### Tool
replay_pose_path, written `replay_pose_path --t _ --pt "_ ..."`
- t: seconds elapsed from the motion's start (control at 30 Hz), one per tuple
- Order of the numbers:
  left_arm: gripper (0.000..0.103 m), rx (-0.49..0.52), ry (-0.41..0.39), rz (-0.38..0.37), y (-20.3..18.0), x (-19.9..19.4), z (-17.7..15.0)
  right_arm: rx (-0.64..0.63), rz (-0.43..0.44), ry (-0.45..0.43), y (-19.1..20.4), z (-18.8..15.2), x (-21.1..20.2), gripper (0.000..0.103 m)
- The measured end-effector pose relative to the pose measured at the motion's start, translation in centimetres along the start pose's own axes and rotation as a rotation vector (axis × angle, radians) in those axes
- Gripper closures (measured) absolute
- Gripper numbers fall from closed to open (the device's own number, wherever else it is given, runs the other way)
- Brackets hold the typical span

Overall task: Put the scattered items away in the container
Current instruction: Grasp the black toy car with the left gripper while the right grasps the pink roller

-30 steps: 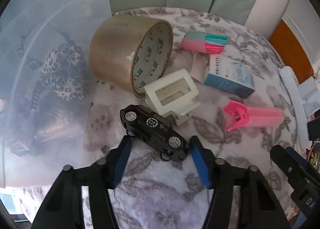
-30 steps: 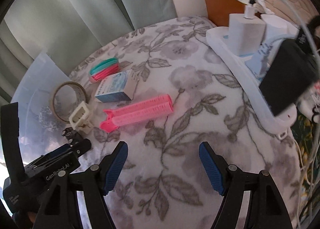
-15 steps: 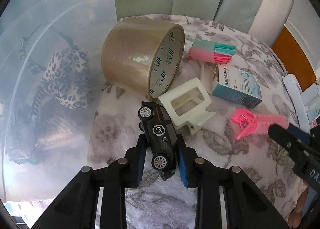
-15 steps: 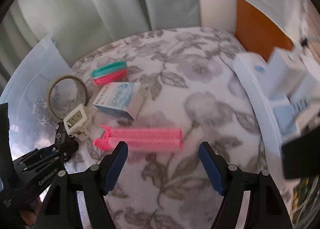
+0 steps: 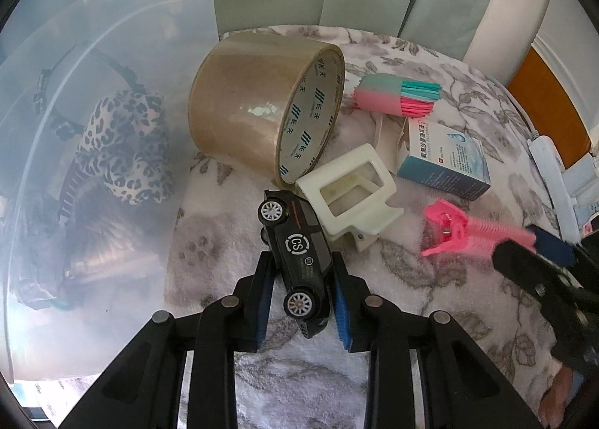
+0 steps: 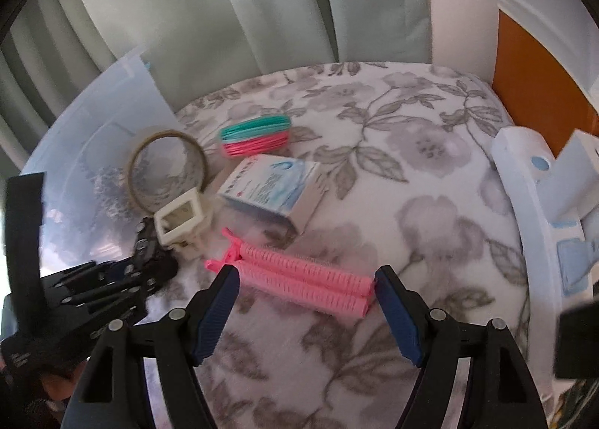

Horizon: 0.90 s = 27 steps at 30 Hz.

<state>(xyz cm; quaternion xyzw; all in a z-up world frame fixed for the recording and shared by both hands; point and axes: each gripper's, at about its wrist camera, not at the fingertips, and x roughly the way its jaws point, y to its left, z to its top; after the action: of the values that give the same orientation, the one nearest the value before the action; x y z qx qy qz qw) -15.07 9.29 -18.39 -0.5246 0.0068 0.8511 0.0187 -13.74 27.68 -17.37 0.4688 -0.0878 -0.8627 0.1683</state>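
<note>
Two blue pads of my left gripper [image 5: 301, 301] squeeze the black toy car [image 5: 296, 254], beside the clear bin [image 5: 93, 129]. My right gripper [image 6: 305, 311] gapes wide around the pink hair roller [image 6: 299, 281].

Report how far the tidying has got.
Done: a leopard-print item already lies inside the clear container. In hand: the left gripper is shut on the toy car; the right gripper is open around the pink hair roller. Left on the blanket: tape roll, cream hair claw, small box, and pink-and-teal bundle.
</note>
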Motion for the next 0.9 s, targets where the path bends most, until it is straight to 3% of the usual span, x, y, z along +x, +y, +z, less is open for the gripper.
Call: replay_pose_path --t 0.27,0.6,0.9 --pt "0.073 -0.009 -0.003 0.006 0.2 -0.2 -0.1 -0.035 0.022 -0.005 1.4 -1.5 -1.4 0.025" --pt "0.073 -0.009 0.006 0.004 0.2 -0.1 0.1 -0.140 -0.012 0.053 2.0 -1.0 1.5 0.027" --pt "0.073 -0.014 0.008 -0.007 0.3 -0.1 0.4 -0.162 -0.024 0.038 2.5 -1.1 0.6 0.054"
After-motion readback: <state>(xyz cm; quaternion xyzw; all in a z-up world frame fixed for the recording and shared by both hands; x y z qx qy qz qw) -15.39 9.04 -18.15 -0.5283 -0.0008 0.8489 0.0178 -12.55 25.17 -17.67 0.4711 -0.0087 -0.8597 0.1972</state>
